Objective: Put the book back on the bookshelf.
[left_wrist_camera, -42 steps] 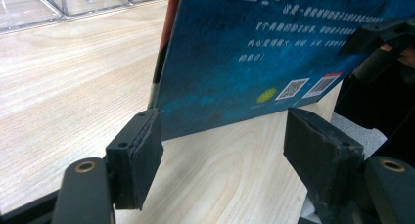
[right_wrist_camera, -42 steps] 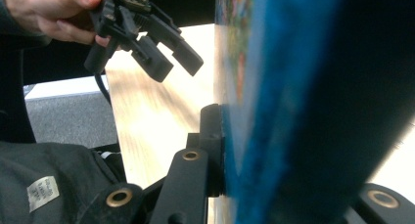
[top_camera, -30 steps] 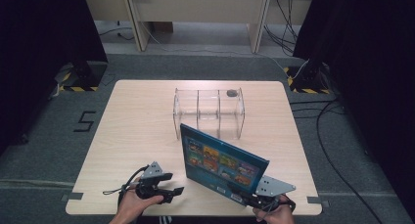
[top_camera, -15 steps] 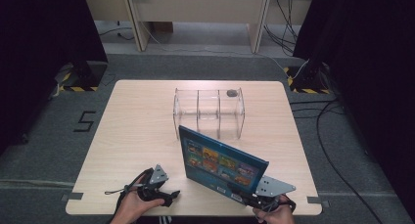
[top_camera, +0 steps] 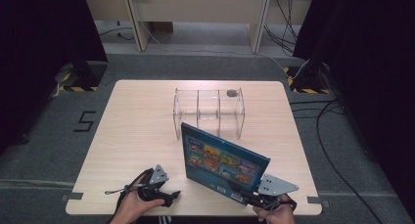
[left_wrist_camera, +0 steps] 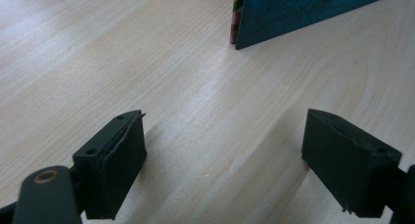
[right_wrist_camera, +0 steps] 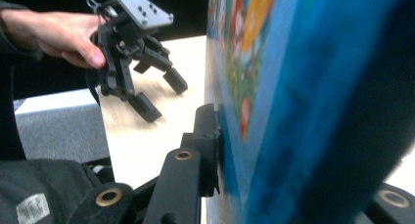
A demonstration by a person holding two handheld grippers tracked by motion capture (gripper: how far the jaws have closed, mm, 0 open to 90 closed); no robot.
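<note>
At the near edge of the worktop (top_camera: 147, 136): blue picture book (top_camera: 222, 160), stood on edge and tilted, right gripper (top_camera: 244, 197) fingers pinching its near corner. Left gripper (top_camera: 169, 197) just beside it, fingers spread over bare wood, having just opened. Clear divided rack (top_camera: 208, 111) beyond.

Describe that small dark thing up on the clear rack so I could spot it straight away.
Start at the wooden table and find the clear rack with its three compartments, standing toward the far edge, beyond the blue book. A small grey lump sits at the rack's top, over the right-hand compartment. It is the rack's one solid, dark spot; everything around it is see-through.
</note>
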